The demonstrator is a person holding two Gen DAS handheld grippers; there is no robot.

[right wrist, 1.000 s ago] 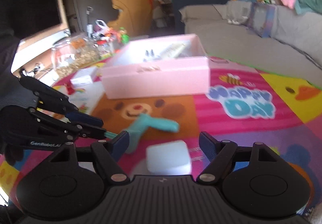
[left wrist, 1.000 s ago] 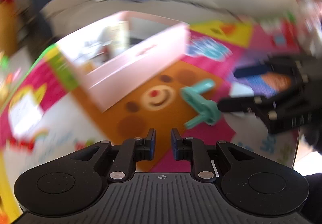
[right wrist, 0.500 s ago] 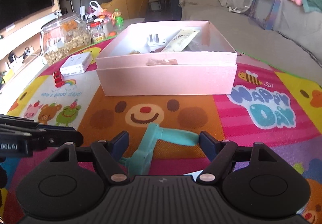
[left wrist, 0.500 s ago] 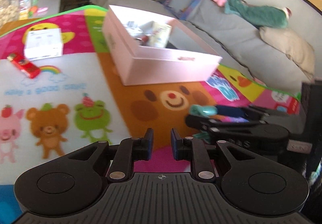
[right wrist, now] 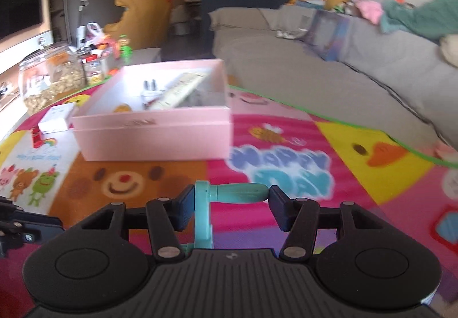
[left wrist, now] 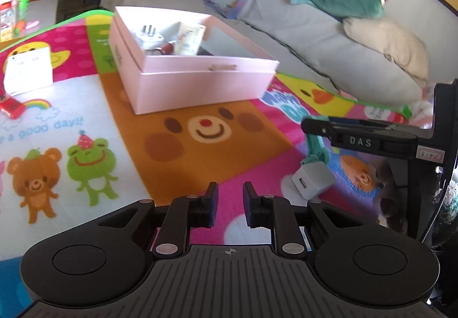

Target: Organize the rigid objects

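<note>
My right gripper point(right wrist: 229, 208) is shut on a teal plastic crank handle point(right wrist: 223, 200), gripping it end to end and holding it above the play mat; it also shows in the left wrist view point(left wrist: 316, 146), hanging under the right gripper point(left wrist: 312, 125). A white charger cube point(left wrist: 312, 179) lies on the mat below it. My left gripper point(left wrist: 230, 203) hovers low over the mat, jaws nearly closed and empty. An open pink box point(left wrist: 200, 77) point(right wrist: 154, 132) holds a white plug, a flat packet and small items.
A white carton point(left wrist: 28, 72) point(right wrist: 55, 117) and a red toy car point(left wrist: 10, 107) lie left of the box. A glass jar point(right wrist: 47, 77) and bottles stand at the far left. A grey sofa point(left wrist: 315, 29) borders the mat behind.
My right gripper has closed on the teal handle and lifted it off the mat. The left gripper has swung its view and pulled back, jaws unchanged.
</note>
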